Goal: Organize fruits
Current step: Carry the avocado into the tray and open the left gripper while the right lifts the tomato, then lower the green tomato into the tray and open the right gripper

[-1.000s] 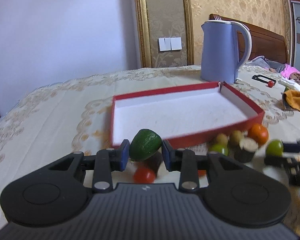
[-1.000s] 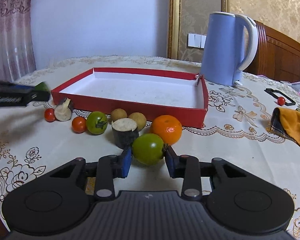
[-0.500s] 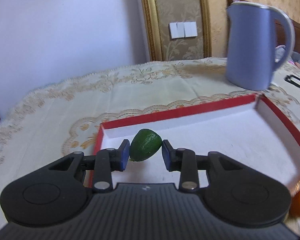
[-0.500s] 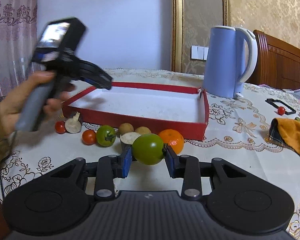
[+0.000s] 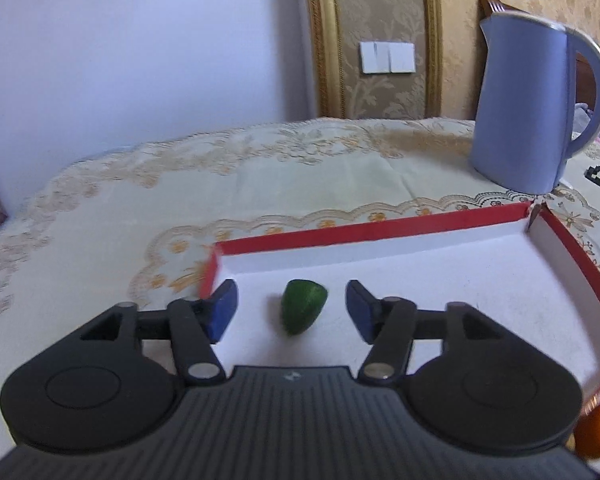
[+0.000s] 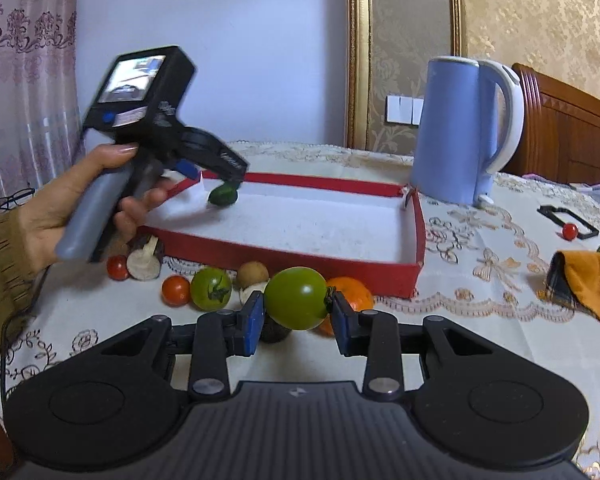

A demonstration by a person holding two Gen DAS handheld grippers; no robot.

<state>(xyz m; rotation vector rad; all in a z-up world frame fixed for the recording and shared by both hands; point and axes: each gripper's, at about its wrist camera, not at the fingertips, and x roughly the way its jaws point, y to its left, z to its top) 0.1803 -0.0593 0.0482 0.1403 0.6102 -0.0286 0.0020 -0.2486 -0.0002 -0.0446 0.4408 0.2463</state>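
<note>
- Red-walled, white-floored tray (image 6: 414, 240): sits on the embroidered cream tablecloth (image 5: 260, 184), in front of the kettle.
- Dark green fruit (image 5: 302, 306): lies on the tray floor near the tray's left corner, between the blue pads of the left gripper (image 5: 292, 310) and touching neither; it shows in the right wrist view too (image 6: 223, 196).
- Left gripper: jaws spread wide, holding nothing, poised over the tray's left end; in the right wrist view its black body (image 6: 204, 152) is carried by a hand (image 6: 72, 208) on a grey handle.
- Right gripper (image 6: 298, 314): clamped on a green tomato (image 6: 296, 298), pads pressing its two sides, held in front of the tray's near wall.
- Loose produce on the cloth along the near wall: a second green tomato (image 6: 211, 288), two small red tomatoes (image 6: 175, 290) (image 6: 117, 267), an orange (image 6: 350, 294), a brown round fruit (image 6: 252, 275), a pale cut-faced piece (image 6: 144, 264).
- Blue kettle (image 6: 456, 132): upright beyond the tray's far right corner.
- Orange cloth (image 6: 588, 276): at the right table edge, well apart from the tray.
</note>
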